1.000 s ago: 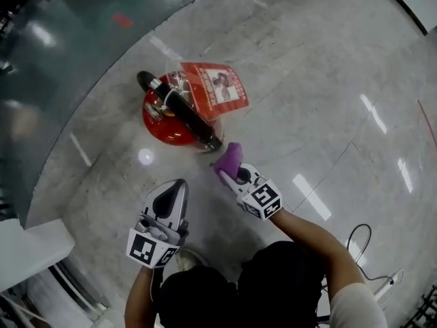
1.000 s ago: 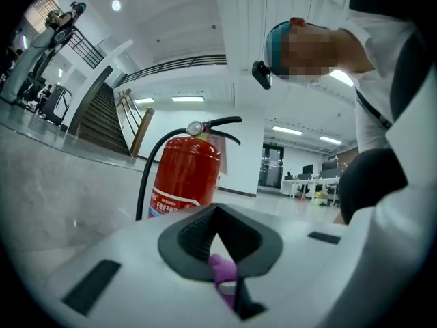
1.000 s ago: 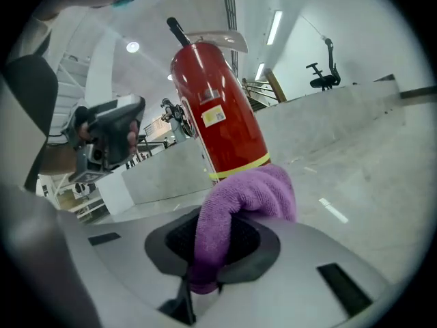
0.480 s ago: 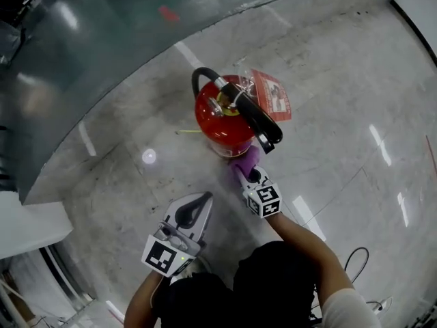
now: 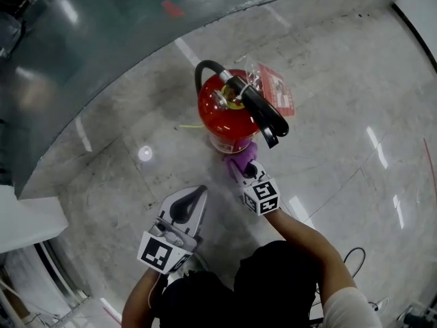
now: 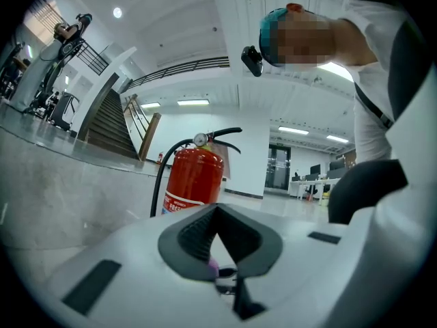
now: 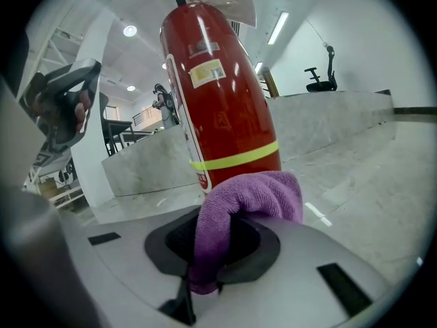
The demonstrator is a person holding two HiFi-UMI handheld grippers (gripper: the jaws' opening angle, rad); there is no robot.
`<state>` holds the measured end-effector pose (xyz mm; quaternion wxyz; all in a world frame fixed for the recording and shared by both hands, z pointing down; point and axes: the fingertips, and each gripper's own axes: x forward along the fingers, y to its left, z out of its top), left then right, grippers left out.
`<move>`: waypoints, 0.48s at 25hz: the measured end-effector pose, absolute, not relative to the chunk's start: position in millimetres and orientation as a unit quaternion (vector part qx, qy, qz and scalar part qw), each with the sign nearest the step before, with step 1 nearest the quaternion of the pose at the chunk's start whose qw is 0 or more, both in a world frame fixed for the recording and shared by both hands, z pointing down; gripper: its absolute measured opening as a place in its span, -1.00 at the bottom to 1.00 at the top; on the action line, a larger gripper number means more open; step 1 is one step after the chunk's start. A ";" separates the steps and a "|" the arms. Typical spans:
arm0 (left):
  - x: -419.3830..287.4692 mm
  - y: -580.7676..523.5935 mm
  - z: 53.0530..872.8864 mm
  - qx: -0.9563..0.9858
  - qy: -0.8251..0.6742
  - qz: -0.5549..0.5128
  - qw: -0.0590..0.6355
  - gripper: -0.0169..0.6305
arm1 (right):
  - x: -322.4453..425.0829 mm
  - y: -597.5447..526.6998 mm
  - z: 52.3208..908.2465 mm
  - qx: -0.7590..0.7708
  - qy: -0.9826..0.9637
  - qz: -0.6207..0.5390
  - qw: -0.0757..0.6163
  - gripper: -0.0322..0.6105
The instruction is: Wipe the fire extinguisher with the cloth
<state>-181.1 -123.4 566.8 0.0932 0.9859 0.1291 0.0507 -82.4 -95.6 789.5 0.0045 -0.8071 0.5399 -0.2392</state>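
The red fire extinguisher [image 5: 229,115] stands upright on the polished stone floor [image 5: 341,80]. Its black hose [image 5: 205,70] loops off the far side of its top, and a plastic-sleeved tag [image 5: 273,91] hangs at its right.

The right claw [image 5: 242,168] is clamped on the purple cloth [image 5: 240,159], on the side of the extinguisher nearest the person. In the right gripper view the cloth [image 7: 239,203] bunches up out of the closed jaws of the claw [image 7: 203,279], just in front of the extinguisher [image 7: 218,108], around its yellow band [image 7: 235,157]. It looks like it's touching the red body, but I can't be sure.

What's changed: a second ago the cloth was clearly apart from the extinguisher. Half a second ago it had reached the foot, and now it's tucked a bit tighter against the lower body.

The left claw [image 5: 194,200] sits further back from the extinguisher, toward the person and left of the right one, about where it was half a second ago. In its own view the jaws of the left claw [image 6: 220,273] are together, with the extinguisher [image 6: 194,180] standing ahead.
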 end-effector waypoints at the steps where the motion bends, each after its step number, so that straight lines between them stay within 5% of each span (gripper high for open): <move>1: -181.0 -123.4 566.1 0.986 0.129 0.049 0.094 -0.93 | -83.1 -96.7 782.6 -0.806 0.543 -0.235 0.004 -0.73; 12: -185.6 -115.6 564.3 0.985 0.134 0.041 0.096 -0.93 | -87.1 -101.0 710.0 -0.799 0.565 -0.206 0.014 -0.73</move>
